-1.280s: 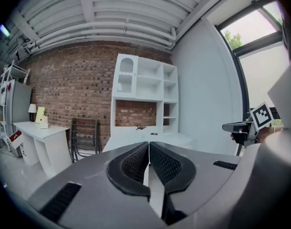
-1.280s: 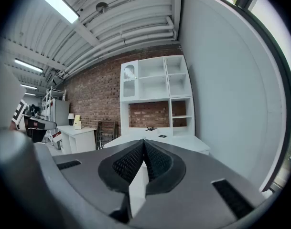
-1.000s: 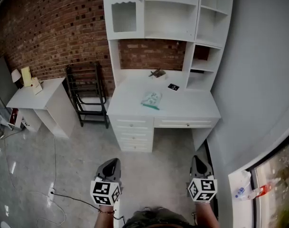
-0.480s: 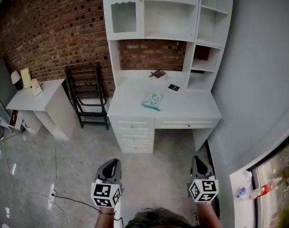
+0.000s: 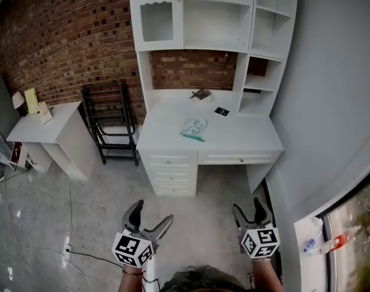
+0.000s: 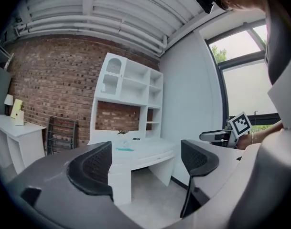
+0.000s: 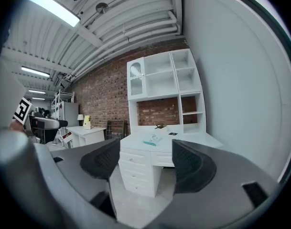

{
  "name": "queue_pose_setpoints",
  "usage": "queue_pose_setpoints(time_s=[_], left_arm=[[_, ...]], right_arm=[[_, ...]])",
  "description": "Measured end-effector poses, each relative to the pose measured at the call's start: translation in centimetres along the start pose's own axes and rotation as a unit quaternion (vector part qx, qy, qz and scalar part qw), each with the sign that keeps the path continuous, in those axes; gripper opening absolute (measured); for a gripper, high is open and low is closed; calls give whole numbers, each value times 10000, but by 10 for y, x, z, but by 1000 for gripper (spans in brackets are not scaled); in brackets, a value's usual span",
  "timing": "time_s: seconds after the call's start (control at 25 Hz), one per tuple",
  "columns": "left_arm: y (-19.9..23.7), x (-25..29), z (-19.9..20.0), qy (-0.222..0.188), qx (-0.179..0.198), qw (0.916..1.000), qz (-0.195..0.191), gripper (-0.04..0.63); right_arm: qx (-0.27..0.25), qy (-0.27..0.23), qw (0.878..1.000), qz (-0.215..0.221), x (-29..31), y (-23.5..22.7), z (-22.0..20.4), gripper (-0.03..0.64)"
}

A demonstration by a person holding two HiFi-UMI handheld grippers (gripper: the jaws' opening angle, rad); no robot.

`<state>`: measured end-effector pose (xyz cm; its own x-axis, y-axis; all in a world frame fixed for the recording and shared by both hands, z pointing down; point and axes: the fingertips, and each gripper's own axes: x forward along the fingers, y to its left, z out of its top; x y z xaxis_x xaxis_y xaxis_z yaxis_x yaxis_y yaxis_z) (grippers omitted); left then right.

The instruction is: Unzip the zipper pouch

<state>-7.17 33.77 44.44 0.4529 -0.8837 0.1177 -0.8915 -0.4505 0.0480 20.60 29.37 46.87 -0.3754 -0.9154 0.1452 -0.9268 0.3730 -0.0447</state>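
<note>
The zipper pouch lies flat on the white desk, pale with a teal edge; it also shows far off as a zipper pouch in the left gripper view and a zipper pouch in the right gripper view. My left gripper hangs low at the bottom left over the floor, its jaws opening with nothing between them. My right gripper sits at the bottom right, jaws also opening and empty. Both are well short of the desk.
A white hutch with shelves stands on the desk against a brick wall. A small dark object and a black marker card lie behind the pouch. A black rack and a white side table stand left. A cable trails on the floor.
Both grippers' jaws have gone from shut to spread apart. The grippers stay low near the person; the view has barely shifted.
</note>
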Motion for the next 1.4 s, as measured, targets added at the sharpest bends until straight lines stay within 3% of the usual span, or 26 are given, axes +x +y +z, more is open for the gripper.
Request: queue_pose_setpoints(time_s=[0.2, 0.32, 0.6, 0.96, 1.4], left_arm=[[-8, 7, -5, 11, -143, 9989, -439, 546], [-5, 10, -8, 73, -206, 9985, -502, 569], [13, 8, -14, 127, -58, 9990, -427, 568], [38, 20, -29, 162, -303, 9992, -211, 566], [79, 77, -33, 339, 158, 9992, -148, 566]], right_arm=[[-39, -104, 9999, 104, 11, 8, 1, 490], [-202, -102, 9997, 125, 17, 15, -1, 529], [-119, -85, 9999, -3, 31, 14, -6, 535], [25, -70, 9999, -124, 56, 4, -12, 535], [19, -109, 9999, -112, 138, -16, -10, 531]])
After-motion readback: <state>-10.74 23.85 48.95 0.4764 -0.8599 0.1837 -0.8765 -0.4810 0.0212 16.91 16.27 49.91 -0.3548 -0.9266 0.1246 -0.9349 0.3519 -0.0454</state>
